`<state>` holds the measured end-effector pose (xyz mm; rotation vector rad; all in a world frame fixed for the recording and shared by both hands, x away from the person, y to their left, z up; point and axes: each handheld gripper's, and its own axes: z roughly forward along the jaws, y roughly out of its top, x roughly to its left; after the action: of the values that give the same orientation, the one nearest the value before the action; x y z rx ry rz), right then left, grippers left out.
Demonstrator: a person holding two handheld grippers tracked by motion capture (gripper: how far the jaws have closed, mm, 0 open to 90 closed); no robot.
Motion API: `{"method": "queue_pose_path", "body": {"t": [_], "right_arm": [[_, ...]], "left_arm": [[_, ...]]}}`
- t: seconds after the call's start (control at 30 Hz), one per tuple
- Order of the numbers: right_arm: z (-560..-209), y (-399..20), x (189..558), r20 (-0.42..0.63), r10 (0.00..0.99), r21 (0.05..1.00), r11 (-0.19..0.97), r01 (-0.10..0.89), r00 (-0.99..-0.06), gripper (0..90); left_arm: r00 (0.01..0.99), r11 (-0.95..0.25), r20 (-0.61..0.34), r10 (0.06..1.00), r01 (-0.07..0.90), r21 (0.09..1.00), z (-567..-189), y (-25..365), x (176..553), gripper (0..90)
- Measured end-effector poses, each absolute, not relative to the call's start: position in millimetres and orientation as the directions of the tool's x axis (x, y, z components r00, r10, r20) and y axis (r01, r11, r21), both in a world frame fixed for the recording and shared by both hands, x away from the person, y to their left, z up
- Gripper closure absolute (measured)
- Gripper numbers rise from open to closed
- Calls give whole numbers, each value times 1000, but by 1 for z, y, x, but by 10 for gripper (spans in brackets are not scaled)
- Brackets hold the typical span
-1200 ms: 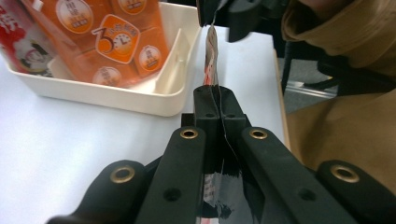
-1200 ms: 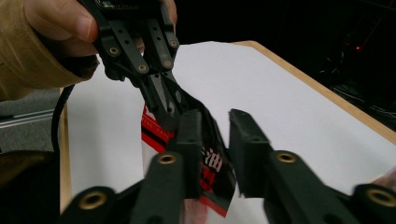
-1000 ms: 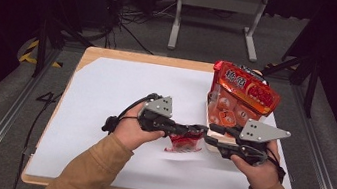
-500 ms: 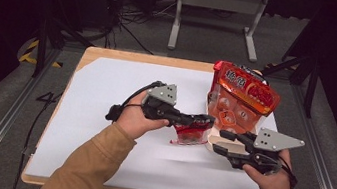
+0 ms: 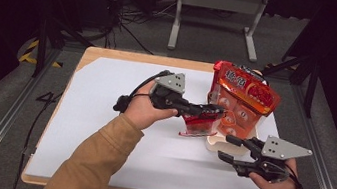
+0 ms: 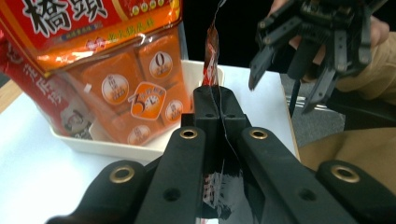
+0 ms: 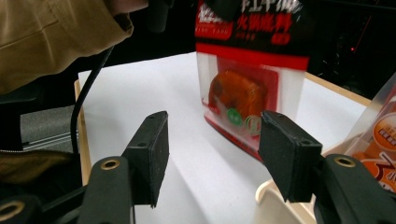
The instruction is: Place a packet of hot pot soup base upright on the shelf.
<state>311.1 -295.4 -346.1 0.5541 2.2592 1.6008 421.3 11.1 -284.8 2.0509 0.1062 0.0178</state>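
Small sauce packet lifted beside the big orange bag

Left gripper pinches it above the counter; right gripper – spread, empty, just opening – keep the pinch firm, packet clear of the white tray.

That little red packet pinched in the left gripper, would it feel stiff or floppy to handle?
Probably floppy: the packet hangs as thin film from the shut left gripper. Likely light, since a pinch at its top edge carries it. Its glossy plastic might slip.
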Motion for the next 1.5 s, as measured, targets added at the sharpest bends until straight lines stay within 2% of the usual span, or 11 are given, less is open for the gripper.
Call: {"method": "queue_pose_path", "body": {"t": [0.6, 1.5], "right_arm": [[-347, -309, 298, -21, 441, 955, 275, 113, -897, 433], [-338, -316, 293, -33, 439, 960, 263, 93, -898, 429]], "left_arm": [[1000, -476, -12, 13, 16, 879, -280, -36, 431, 898], [999, -448, -44, -26, 28, 894, -311, -85, 449, 894]]}}
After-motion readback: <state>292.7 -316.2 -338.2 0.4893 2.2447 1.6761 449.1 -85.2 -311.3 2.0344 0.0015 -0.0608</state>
